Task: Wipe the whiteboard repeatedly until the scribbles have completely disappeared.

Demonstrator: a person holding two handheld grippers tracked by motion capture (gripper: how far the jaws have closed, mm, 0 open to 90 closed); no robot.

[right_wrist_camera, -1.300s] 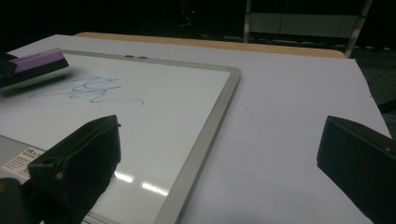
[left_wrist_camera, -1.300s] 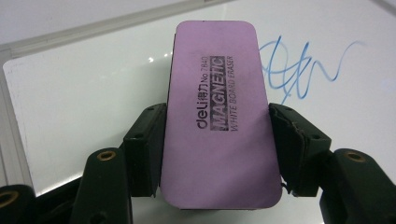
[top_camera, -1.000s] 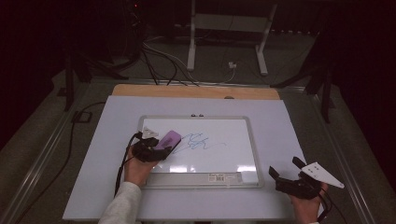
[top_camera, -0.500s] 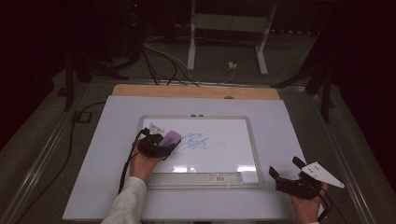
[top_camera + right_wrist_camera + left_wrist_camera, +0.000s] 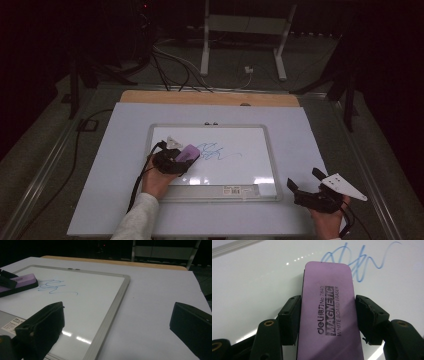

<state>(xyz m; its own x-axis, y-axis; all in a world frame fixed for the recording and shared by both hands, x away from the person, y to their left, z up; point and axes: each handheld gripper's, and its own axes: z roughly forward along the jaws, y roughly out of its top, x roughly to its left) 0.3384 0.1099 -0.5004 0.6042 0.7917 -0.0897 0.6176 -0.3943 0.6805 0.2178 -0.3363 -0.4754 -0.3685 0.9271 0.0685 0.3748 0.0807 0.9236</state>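
- Whiteboard [image 5: 260, 165], silver-framed, laid flat near the centre of a pale sheet [image 5: 120, 165] spread over the table; wooden table edge [image 5: 210, 98] exposed along the far side.
- Blue scribble [image 5: 216, 151] drawn on the left half of the board, with a thin tail trailing to the right.
- Purple eraser [image 5: 328, 312] clamped across its width between the two black jaws of the left gripper [image 5: 176, 161]; printed with "deli No 7840 MAGNETIC WHITE BOARD ERASER".
- Eraser resting on the board's left part, its far end just beside the left edge of the scribble; touching the ink or not, impossible to tell.
- Left hand [image 5: 155, 180] reaching in from the near side over the board's near-left corner, white sleeve [image 5: 137, 220] behind it.
- Right gripper [image 5: 306, 189] held off the board, near its near-right corner, over the pale sheet; jaws spread wide apart with nothing between them.
- Grey three-cornered plate [image 5: 344, 186] seated on top of the right gripper.
- Label sticker [image 5: 235, 189] fixed on the board's near frame.
- White stand [image 5: 245, 30] and loose cables [image 5: 170, 70] placed on the dark floor beyond the table's far side.
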